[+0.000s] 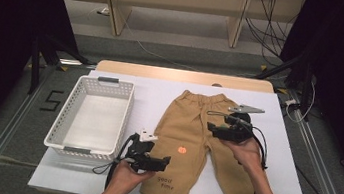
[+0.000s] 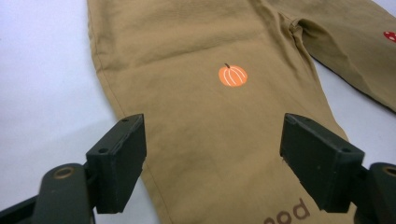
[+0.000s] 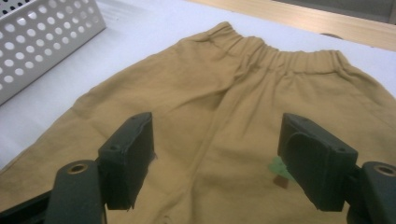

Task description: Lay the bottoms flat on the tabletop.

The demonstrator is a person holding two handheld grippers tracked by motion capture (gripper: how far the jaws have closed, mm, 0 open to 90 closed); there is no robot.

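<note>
A pair of small tan trousers (image 1: 194,140) lies flat on the white table cover, waistband away from me and legs toward me. An orange pumpkin print (image 1: 182,150) marks its left leg, with brown lettering (image 1: 165,183) near the hem. My left gripper (image 1: 166,163) hovers open at that leg's lower left edge; in the left gripper view its jaws (image 2: 215,140) straddle the cloth below the pumpkin (image 2: 232,75). Over the right leg's upper part, my right gripper (image 1: 211,128) is open too. The right gripper view (image 3: 217,144) looks toward the elastic waistband (image 3: 289,59) and holds nothing.
A white perforated basket (image 1: 122,115) stands empty at the left of the trousers, its wall also in the right gripper view (image 3: 42,32). A wooden strip (image 1: 183,76) runs along the table's far edge. Cables trail from both grippers.
</note>
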